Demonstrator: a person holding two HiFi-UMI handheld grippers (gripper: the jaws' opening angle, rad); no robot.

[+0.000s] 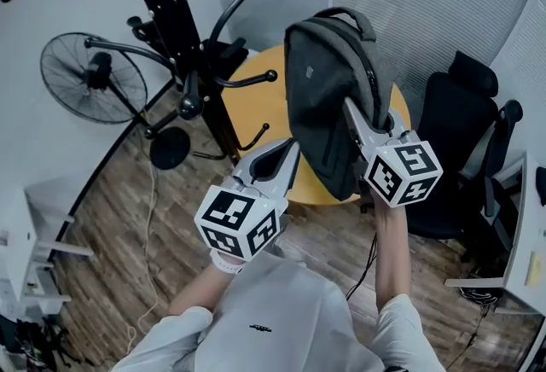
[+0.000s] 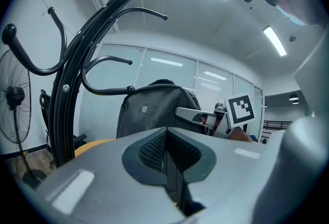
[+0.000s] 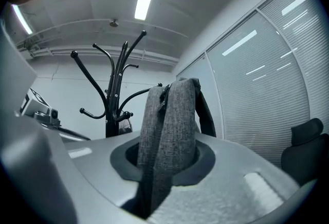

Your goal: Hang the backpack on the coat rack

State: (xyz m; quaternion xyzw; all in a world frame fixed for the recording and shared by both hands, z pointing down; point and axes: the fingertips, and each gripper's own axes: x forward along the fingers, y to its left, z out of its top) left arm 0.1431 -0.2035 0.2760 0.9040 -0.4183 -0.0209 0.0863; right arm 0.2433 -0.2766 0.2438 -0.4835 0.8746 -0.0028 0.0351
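Right claw (image 1: 351, 110) is clamped on the backpack (image 1: 324, 80) beside the coat rack (image 1: 171, 12). Left claw (image 1: 293, 148) is closed, holding nothing.

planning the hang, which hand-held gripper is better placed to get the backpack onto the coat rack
Right. The right hand-held gripper is clamped on the backpack, holding it up beside the coat rack; the left hand-held gripper is shut and empty.

A black standing fan (image 1: 92, 78) is on the wooden floor (image 1: 119, 225), near the wall. A round yellow bench (image 1: 256, 101) is at the middle. A black office chair (image 1: 456, 148) stands near it.
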